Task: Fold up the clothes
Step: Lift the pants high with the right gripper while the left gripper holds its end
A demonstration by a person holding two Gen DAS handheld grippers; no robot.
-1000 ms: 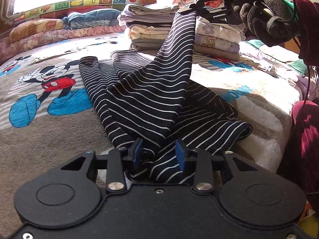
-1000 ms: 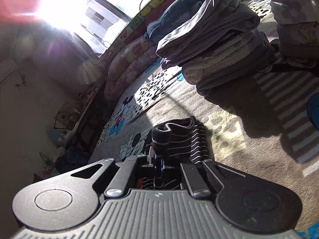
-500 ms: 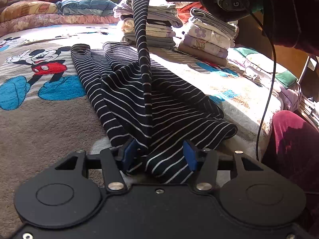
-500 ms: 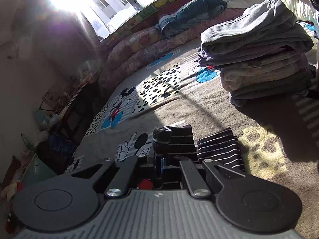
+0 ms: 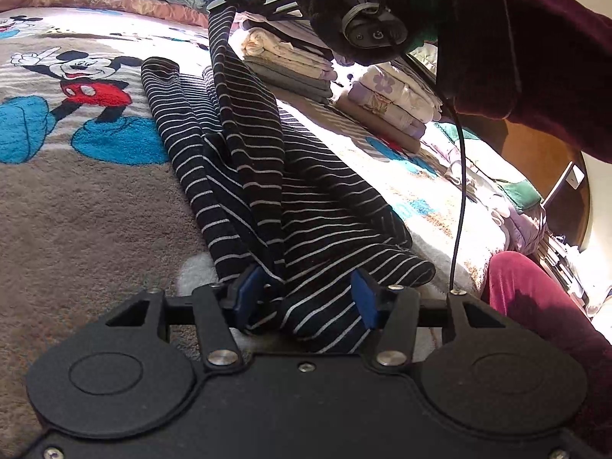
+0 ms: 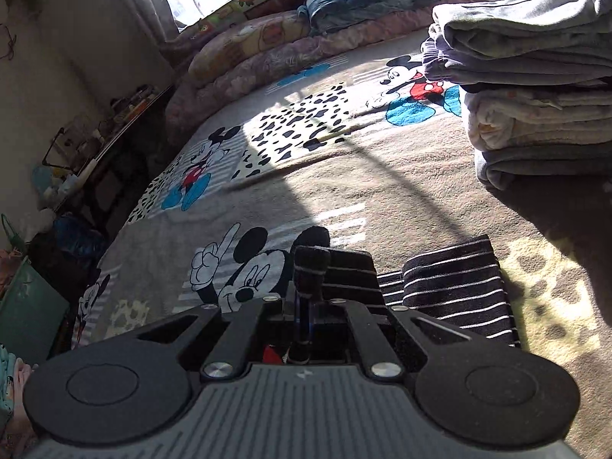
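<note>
Blanket (image 5: 69, 206): plush, short-pile spread covering the bed, grey-brown ground with cartoon mouse prints in red, blue, black and white; one panel carries black spots on white (image 6: 302, 134).
Bedding at the far edge (image 6: 267, 49): long padded rolls, floral and quilted, lying along the window side.
Folded stacks (image 6: 535, 88): soft squared piles of grey, cream and lilac fabric with rounded folded edges, standing on the blanket beyond the garment; a second stack (image 5: 390, 103) shows a purple flower print.
Striped garment (image 5: 306, 210): black knit with thin white horizontal stripes, lying lengthwise on the blanket in long overlapping folds; one narrow band rises from the pile, pulled taut up to the right tool.
Sleeve (image 5: 535, 49): dark maroon, velvety, above a green cuff and a dark fuzzy glove.
Left gripper (image 5: 302, 298): matte black body with round discs and silver screws; blue rubber pads (image 5: 244, 294) stand wide apart, the garment's near hem bunched loosely between them, not pinched.
Right gripper (image 6: 305, 317): ribbed grey top plate, black linkage arms; fingers pressed together on a thin folded edge of the striped garment, which pokes up as a rounded nub just past the tips.
Cable (image 5: 461, 191): thin, black, hanging straight down from the right tool.
</note>
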